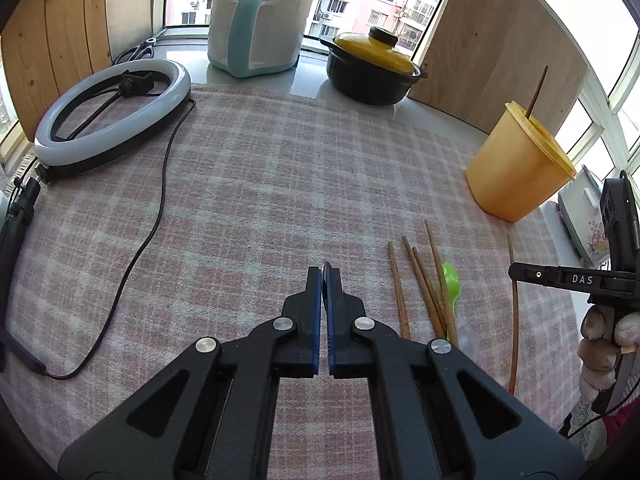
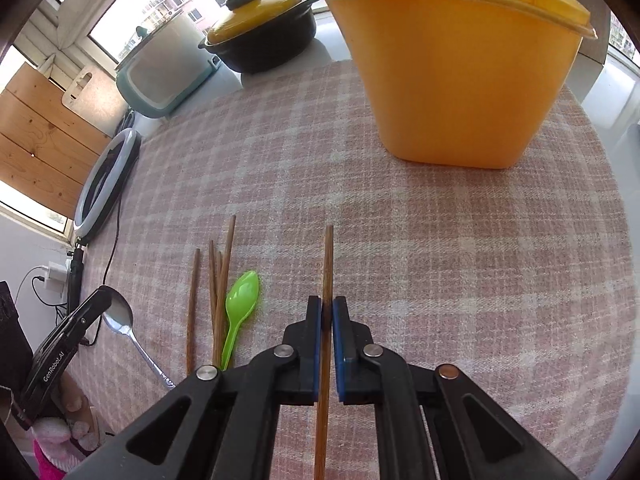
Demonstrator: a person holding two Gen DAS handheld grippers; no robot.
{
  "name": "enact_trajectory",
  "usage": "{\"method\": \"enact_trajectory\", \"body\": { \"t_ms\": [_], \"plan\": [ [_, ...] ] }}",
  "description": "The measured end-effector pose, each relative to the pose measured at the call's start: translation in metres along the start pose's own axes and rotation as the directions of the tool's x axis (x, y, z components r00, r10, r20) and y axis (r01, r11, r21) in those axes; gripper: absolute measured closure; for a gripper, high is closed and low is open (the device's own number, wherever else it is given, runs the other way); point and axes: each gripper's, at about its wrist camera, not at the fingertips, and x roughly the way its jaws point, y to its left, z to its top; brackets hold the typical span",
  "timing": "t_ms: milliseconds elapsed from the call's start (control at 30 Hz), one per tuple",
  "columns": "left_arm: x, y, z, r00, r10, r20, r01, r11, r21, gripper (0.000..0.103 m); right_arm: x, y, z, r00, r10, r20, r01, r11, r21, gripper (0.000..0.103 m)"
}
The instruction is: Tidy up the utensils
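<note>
Left wrist view first: my left gripper (image 1: 325, 270) has its blue pads pressed together on the metal spoon (image 2: 120, 314), of which I see only a thin sliver of bowl edge at the tips; the right wrist view shows its bowl in those jaws and its handle hanging free above the cloth. My right gripper (image 2: 328, 308) is clamped on a single chopstick (image 2: 328, 264), which runs straight through the pads and out past the tips. Just left of it on the checked cloth (image 2: 440, 260), four loose chopsticks (image 2: 218, 284) lie roughly side by side, the green plastic spoon (image 2: 240, 300) touching the nearest of them. Farther on stands the orange container (image 2: 460, 80), upright, with what I think is another chopstick (image 1: 536, 94) sticking out of it. Beyond, near the window, sit the yellow-lidded black pot (image 1: 374, 68) and a pale appliance (image 1: 256, 28).
</note>
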Motion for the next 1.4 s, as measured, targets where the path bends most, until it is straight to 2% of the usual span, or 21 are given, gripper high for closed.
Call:
{"method": "enact_trajectory", "body": {
  "t_ms": [267, 367, 467, 567, 667, 700, 933, 1067, 1167, 1233, 1333, 1400],
  "plan": [
    [-0.026, -0.007, 0.014, 0.998, -0.003, 0.065, 0.002, 1.000, 0.023, 0.103, -0.042, -0.004, -0.009, 0.994, 0.034, 0.107, -0.033, 0.999, -0.011, 0.100],
    [-0.028, -0.012, 0.018, 0.997, 0.014, 0.081, -0.019, 0.998, 0.054, 0.103, -0.054, -0.003, -0.011, 0.989, 0.008, 0.148, -0.004, 1.000, -0.028, 0.100],
    [-0.020, -0.002, 0.018, 0.998, 0.001, 0.056, -0.002, 1.000, 0.014, 0.103, -0.058, -0.006, -0.013, 0.989, 0.010, 0.150, -0.006, 1.000, -0.027, 0.100],
    [-0.002, 0.013, 0.014, 0.997, -0.064, -0.034, 0.062, 0.996, -0.058, 0.102, -0.059, -0.007, -0.016, 0.989, 0.013, 0.146, -0.009, 1.000, -0.028, 0.100],
    [0.013, 0.025, 0.006, 0.989, -0.110, -0.097, 0.099, 0.988, -0.117, 0.071, -0.054, -0.007, -0.019, 0.991, 0.015, 0.132, -0.011, 1.000, -0.026, 0.100],
    [0.017, 0.027, 0.003, 0.987, -0.121, -0.104, 0.108, 0.986, -0.126, 0.067, -0.053, -0.007, -0.020, 0.992, 0.015, 0.127, -0.012, 1.000, -0.026, 0.100],
    [0.046, 0.025, -0.011, 0.977, -0.120, -0.175, 0.094, 0.984, -0.153, 0.067, -0.052, -0.005, -0.020, 0.993, 0.019, 0.117, -0.015, 0.999, -0.031, 0.100],
    [0.052, 0.019, -0.011, 0.982, -0.107, -0.154, 0.087, 0.987, -0.135, 0.063, -0.055, -0.004, -0.019, 0.993, 0.021, 0.120, -0.017, 0.999, -0.036, 0.100],
    [0.055, 0.013, -0.009, 0.987, -0.085, -0.135, 0.072, 0.992, -0.099, 0.063, -0.055, -0.003, -0.019, 0.993, 0.023, 0.117, -0.018, 0.999, -0.037, 0.100],
    [0.056, 0.004, -0.009, 0.992, -0.041, -0.123, 0.035, 0.998, -0.051, 0.064, -0.056, -0.004, -0.019, 0.993, 0.023, 0.117, -0.019, 0.999, -0.034, 0.100],
    [0.059, -0.006, -0.011, 0.993, 0.022, -0.115, -0.021, 1.000, 0.005, 0.089, -0.055, -0.006, -0.019, 0.993, 0.027, 0.115, -0.025, 0.999, -0.025, 0.100],
    [0.059, -0.009, -0.011, 0.994, 0.026, -0.106, -0.025, 1.000, 0.011, 0.094, -0.054, -0.008, -0.019, 0.993, 0.025, 0.113, -0.023, 1.000, -0.019, 0.100]
  ]
}}
